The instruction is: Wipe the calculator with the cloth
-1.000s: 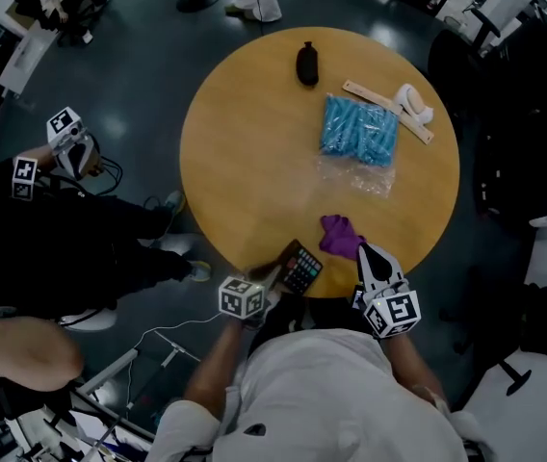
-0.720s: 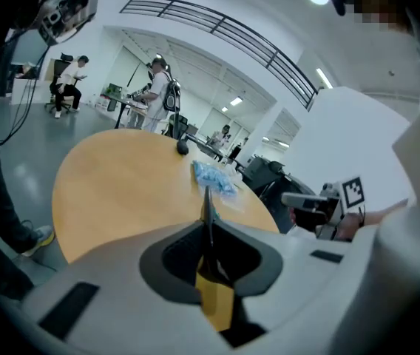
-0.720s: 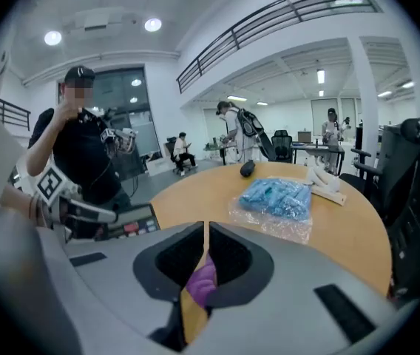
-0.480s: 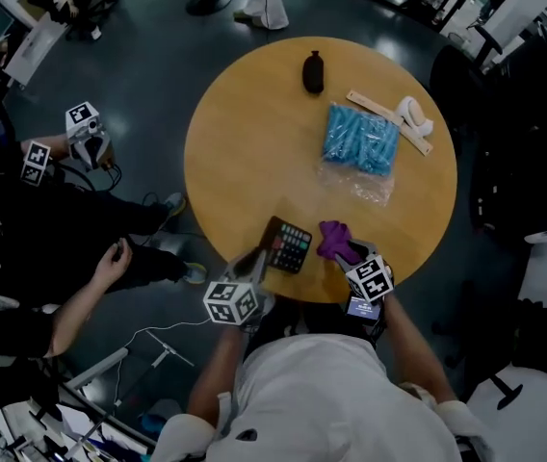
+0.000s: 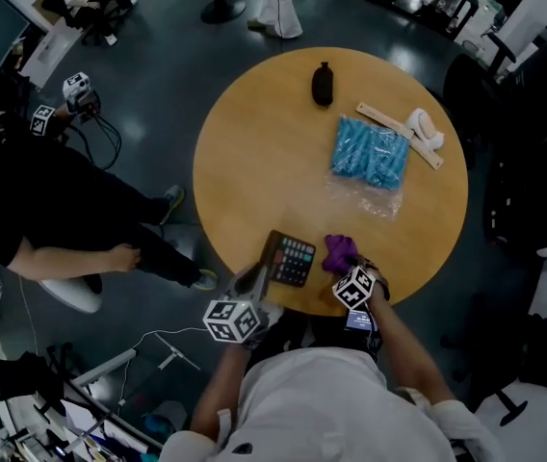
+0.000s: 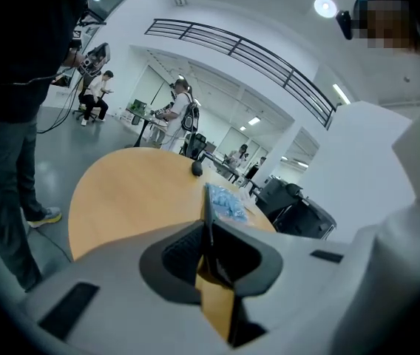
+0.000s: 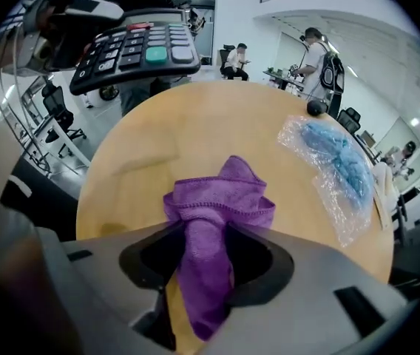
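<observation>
My left gripper [image 5: 260, 279] is shut on the near edge of the black calculator [image 5: 291, 259] and holds it tilted above the table's near rim. In the left gripper view the calculator [image 6: 208, 231] shows edge-on as a thin dark blade between the jaws of that gripper [image 6: 210, 265]. From the right gripper view its keys [image 7: 132, 50] show at top left. The purple cloth [image 5: 339, 253] lies bunched on the table. My right gripper [image 7: 206, 261] points steeply down over the cloth [image 7: 214, 220]; its jaws have just been opening, and the cloth lies between them, not pinched.
The round wooden table [image 5: 254, 162] also carries a bag of blue items [image 5: 370, 154], a black pouch [image 5: 323, 84] and a wooden strip with a white object [image 5: 418, 128] at the far right. A seated person [image 5: 62, 219] is on the left.
The left gripper has lifted the calculator off the table edge and tilted it up. The right gripper has come down from the near edge onto the purple cloth.
</observation>
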Tool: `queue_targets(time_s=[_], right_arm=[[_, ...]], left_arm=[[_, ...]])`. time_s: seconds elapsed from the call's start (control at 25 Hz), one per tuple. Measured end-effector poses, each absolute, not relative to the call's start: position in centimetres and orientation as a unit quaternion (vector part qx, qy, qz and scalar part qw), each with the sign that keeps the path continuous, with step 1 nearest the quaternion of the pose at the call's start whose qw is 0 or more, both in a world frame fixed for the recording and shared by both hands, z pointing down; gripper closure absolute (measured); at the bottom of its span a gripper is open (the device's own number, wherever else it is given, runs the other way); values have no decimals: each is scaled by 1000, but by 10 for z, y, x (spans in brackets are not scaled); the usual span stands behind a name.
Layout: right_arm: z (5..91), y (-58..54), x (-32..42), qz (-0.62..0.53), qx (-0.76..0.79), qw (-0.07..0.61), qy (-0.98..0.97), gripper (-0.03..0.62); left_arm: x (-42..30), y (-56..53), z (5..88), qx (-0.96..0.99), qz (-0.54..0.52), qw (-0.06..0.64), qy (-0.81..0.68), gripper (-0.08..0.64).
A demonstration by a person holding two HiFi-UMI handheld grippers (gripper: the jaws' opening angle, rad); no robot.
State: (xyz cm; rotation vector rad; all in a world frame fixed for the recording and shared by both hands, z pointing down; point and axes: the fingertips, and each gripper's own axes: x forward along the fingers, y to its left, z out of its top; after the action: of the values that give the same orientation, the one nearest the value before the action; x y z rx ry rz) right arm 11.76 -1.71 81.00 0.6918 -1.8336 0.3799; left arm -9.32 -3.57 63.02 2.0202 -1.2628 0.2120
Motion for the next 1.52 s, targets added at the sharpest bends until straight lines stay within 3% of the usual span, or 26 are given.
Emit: queue_targets(time_s=[0.12, 0.24, 0.6, 0.8, 1.08, 1.52], right_arm=[[814, -21, 120, 153, 298, 557, -760, 474], [805, -26, 123, 165, 304, 545, -764, 503], [607, -69, 104, 204, 418, 260, -846, 508], [512, -72, 32, 170, 391, 168, -889, 508], [503, -49, -20, 152, 373, 168, -900, 511], [518, -46, 4, 170, 418, 189, -872, 509]], left_arm=[[-96, -32, 629, 780, 76, 369, -500, 514], [-97, -31, 625, 778, 66, 373, -500, 514], [-93, -42, 603, 784, 63, 367, -497, 514], [-77, -57, 572, 790, 51, 343, -506, 514], [-47, -49, 531, 806, -34, 338, -485, 515], [-33, -34, 527, 826, -3, 313, -468, 515]])
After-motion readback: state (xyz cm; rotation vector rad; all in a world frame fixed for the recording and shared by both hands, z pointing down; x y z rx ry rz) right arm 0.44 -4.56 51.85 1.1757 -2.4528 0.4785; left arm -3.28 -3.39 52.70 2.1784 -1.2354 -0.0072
